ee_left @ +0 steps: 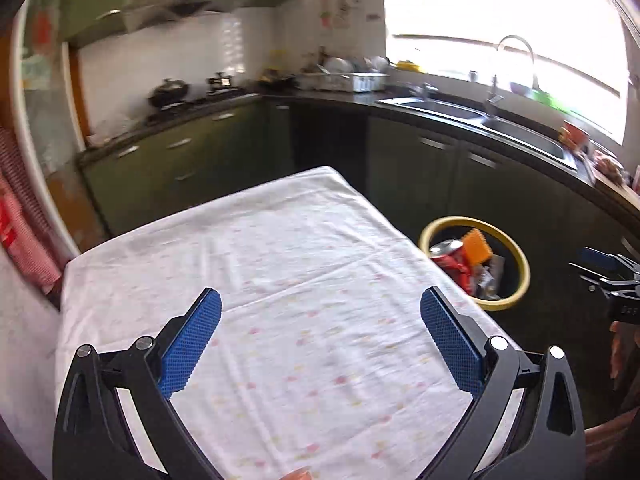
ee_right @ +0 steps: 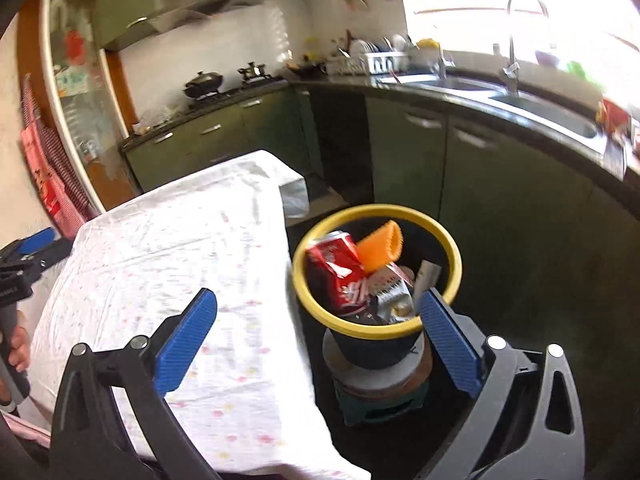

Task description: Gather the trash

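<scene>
A black bin with a yellow rim [ee_right: 456, 268] stands on a small stool to the right of the table; it also shows in the left wrist view [ee_left: 524, 272]. In it lie a crushed red can [ee_right: 336, 268], an orange scrubber [ee_right: 380, 248] and silver wrappers [ee_right: 394, 300]. The can [ee_left: 450, 258] and scrubber [ee_left: 476, 246] show in the left view too. My left gripper [ee_left: 320, 304] is open and empty above the white flowered tablecloth [ee_left: 280, 280]. My right gripper [ee_right: 320, 304] is open and empty, above the table's right edge and the bin.
Dark green cabinets run along the back and right, with a stove and wok [ee_left: 168, 92], a dish rack [ee_left: 352, 80] and a steel sink with tap [ee_left: 516, 128]. The bin's stool [ee_right: 380, 396] stands on a dark floor. A bright window is at the right.
</scene>
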A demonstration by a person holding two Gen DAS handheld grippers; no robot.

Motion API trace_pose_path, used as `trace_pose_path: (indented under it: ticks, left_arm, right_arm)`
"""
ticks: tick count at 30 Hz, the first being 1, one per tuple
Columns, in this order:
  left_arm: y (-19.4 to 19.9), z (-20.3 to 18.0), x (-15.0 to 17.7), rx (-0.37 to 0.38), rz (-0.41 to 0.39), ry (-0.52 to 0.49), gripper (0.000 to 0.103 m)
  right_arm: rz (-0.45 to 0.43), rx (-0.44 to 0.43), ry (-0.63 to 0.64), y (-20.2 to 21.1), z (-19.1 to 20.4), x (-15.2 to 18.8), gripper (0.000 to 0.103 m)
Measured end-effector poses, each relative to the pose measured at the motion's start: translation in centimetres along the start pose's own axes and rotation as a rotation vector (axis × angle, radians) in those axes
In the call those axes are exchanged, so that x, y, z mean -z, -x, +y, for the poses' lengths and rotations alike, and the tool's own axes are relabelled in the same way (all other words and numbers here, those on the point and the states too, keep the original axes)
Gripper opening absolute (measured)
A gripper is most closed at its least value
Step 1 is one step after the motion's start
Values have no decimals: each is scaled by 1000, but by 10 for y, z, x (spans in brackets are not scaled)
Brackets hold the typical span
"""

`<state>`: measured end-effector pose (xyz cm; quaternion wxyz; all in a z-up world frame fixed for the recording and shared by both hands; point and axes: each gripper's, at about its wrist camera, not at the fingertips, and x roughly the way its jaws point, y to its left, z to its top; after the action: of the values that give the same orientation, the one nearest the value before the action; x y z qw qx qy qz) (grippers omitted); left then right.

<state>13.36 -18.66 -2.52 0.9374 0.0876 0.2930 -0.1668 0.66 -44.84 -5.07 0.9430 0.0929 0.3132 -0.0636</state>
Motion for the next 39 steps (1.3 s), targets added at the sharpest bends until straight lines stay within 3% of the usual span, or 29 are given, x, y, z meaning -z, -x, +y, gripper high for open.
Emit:
trace_pose_path:
  ticks: [3, 10, 18, 26, 39]
  left_arm:
    - [41, 48, 23, -134, -35, 94, 98]
    - [123, 102, 57, -225, -125, 191, 98]
    - [181, 101, 74, -200, -183, 190, 98]
    - [204, 94, 90, -205, -200, 197, 98]
    - [217, 90, 85, -210, -222, 185, 98]
  right_arm:
    - [-46, 21, 82, 18, 31, -2, 96]
    - [-129, -29, 158, 55, 77, -3, 96]
    - [-182, -19, 179, 93, 91, 5, 96]
    - [-207, -16, 170, 109, 87, 12, 96]
    - [-216, -15, 160, 110, 85, 9, 96]
